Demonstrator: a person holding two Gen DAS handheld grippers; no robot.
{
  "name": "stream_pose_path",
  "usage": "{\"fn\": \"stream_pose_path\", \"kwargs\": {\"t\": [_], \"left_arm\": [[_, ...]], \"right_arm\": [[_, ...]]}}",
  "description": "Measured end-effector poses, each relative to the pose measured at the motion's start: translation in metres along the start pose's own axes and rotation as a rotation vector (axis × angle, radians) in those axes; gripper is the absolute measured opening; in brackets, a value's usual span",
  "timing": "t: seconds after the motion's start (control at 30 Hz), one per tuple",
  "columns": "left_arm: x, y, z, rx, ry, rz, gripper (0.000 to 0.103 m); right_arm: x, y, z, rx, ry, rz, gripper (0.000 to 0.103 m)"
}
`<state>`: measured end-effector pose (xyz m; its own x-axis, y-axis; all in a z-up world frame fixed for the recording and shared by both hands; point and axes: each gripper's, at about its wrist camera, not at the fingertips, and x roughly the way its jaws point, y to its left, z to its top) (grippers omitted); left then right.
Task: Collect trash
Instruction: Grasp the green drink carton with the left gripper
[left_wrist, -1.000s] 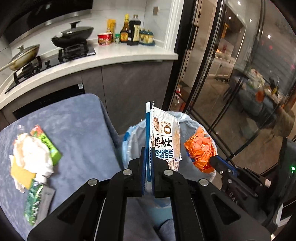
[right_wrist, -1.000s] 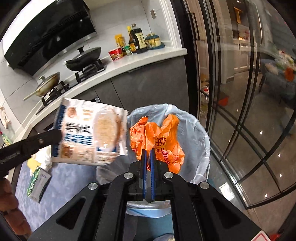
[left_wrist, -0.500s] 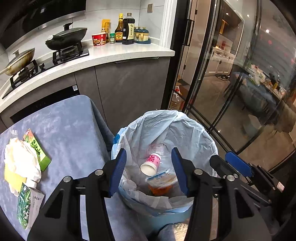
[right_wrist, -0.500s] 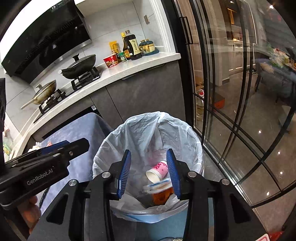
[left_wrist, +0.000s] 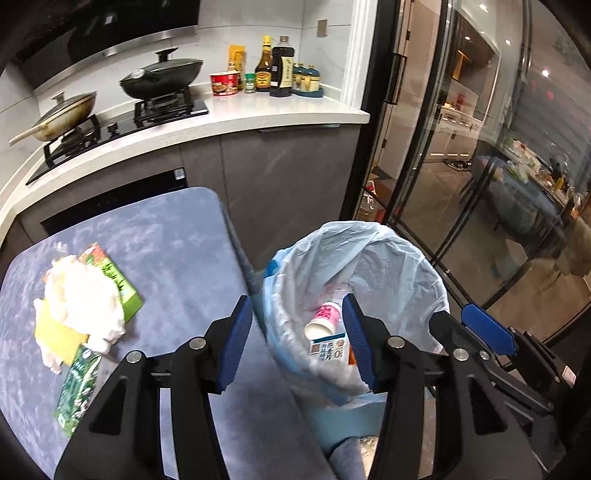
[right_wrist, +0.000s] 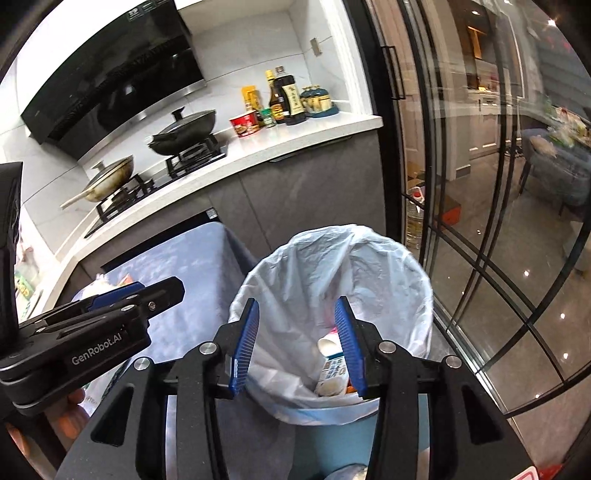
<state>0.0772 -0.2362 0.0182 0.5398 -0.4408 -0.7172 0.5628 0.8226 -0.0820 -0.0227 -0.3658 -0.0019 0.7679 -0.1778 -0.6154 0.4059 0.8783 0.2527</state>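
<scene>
Landmark: bin (left_wrist: 373, 258), light liner, on floor just R of blue table (left_wrist: 177, 236).
Far L of bin: trash pile on table, white tissue wad (left_wrist: 85, 299) atop green box (left_wrist: 123, 291); yellow pack (left_wrist: 61, 334) under wad's near edge; green sachet (left_wrist: 75, 389) nearest cam. All well apart from bin.
L gripper (left_wrist: 299, 338): jaws about half open, nothing btwn pads. Sits over gap btwn table edge & bin rim, L pad over table, R pad over bin mouth.
In bin: white/pink cup (left_wrist: 323, 319) on its side, oat pack (left_wrist: 328, 347) just below it, bit of orange beside pack. Dropped stuff is in, not on rim.
R gripper (right_wrist: 297, 345): jaws spreading, a bit under half open, empty; over bin mouth. Its tip also shows in L view, R of bin (left_wrist: 487, 328).
Step (my read): drop done both sides, next = go back L to pile.
How to do well: swing L gripper away from bin toward wad; keep jaws at this width or wider, wad is bulky. Come down from above, pinch wad near its middle so it doesn't shed bits. Boxes/sachet lie flat, prob. need edge pinch, one at a time. R gripper: lift clear of liner first, thin film could snag on pads.
Risk: dragging wad may shove yellow pack off table.
</scene>
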Motion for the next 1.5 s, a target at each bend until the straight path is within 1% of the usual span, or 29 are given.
{"fn": "stream_pose_path", "kwargs": {"t": [0.07, 0.17, 0.23, 0.3, 0.33, 0.4, 0.47, 0.6, 0.67, 0.73, 0.83, 0.9, 1.0, 1.17, 1.27, 1.33, 1.4, 1.47, 1.5], "left_arm": [[-0.006, 0.009, -0.004, -0.011, -0.002, 0.007, 0.050], [-0.018, 0.029, -0.015, -0.023, -0.009, 0.034, 0.060], [-0.028, 0.046, -0.025, -0.030, -0.016, 0.074, 0.064], [-0.035, 0.067, -0.037, -0.054, -0.009, 0.100, 0.064], [-0.037, 0.075, -0.041, -0.065, -0.002, 0.109, 0.066], [-0.044, 0.098, -0.055, -0.088, 0.002, 0.155, 0.073], [-0.050, 0.117, -0.067, -0.104, 0.003, 0.204, 0.078], [-0.058, 0.154, -0.090, -0.146, 0.013, 0.266, 0.089], [-0.060, 0.175, -0.103, -0.168, 0.024, 0.306, 0.091], [-0.060, 0.191, -0.114, -0.177, 0.038, 0.317, 0.091], [-0.059, 0.212, -0.129, -0.186, 0.056, 0.306, 0.092], [-0.057, 0.220, -0.137, -0.192, 0.063, 0.292, 0.092], [-0.051, 0.230, -0.145, -0.211, 0.071, 0.255, 0.092], [-0.040, 0.236, -0.148, -0.216, 0.043, 0.145, 0.092], [-0.032, 0.236, -0.145, -0.212, 0.030, 0.106, 0.090], [-0.029, 0.235, -0.145, -0.210, 0.025, 0.082, 0.082], [-0.023, 0.231, -0.144, -0.199, 0.037, 0.054, 0.068], [-0.019, 0.227, -0.144, -0.180, 0.054, 0.050, 0.057], [-0.018, 0.226, -0.145, -0.173, 0.060, 0.056, 0.056]], "right_arm": [[-0.003, 0.010, -0.003, -0.012, 0.005, 0.012, 0.042], [-0.006, 0.027, -0.009, -0.031, 0.019, 0.037, 0.042], [-0.008, 0.037, -0.014, -0.045, 0.025, 0.048, 0.045], [-0.009, 0.050, -0.020, -0.066, 0.036, 0.064, 0.046], [-0.009, 0.057, -0.023, -0.075, 0.041, 0.072, 0.046], [-0.009, 0.070, -0.029, -0.091, 0.054, 0.088, 0.046], [-0.008, 0.082, -0.034, -0.106, 0.066, 0.104, 0.046], [-0.007, 0.108, -0.048, -0.138, 0.091, 0.134, 0.048], [-0.007, 0.119, -0.054, -0.151, 0.105, 0.142, 0.048], [-0.005, 0.129, -0.059, -0.162, 0.119, 0.151, 0.048], [-0.005, 0.141, -0.066, -0.178, 0.131, 0.153, 0.049], [-0.003, 0.147, -0.069, -0.176, 0.143, 0.160, 0.049], [-0.001, 0.153, -0.072, -0.184, 0.153, 0.159, 0.049], [0.002, 0.161, -0.077, -0.197, 0.168, 0.151, 0.049], [0.004, 0.164, -0.078, -0.209, 0.172, 0.149, 0.049], [0.006, 0.167, -0.079, -0.220, 0.177, 0.145, 0.049], [0.008, 0.168, -0.079, -0.222, 0.182, 0.142, 0.049], [0.012, 0.169, -0.080, -0.221, 0.191, 0.140, 0.049], [0.013, 0.170, -0.080, -0.220, 0.194, 0.141, 0.049]]}}
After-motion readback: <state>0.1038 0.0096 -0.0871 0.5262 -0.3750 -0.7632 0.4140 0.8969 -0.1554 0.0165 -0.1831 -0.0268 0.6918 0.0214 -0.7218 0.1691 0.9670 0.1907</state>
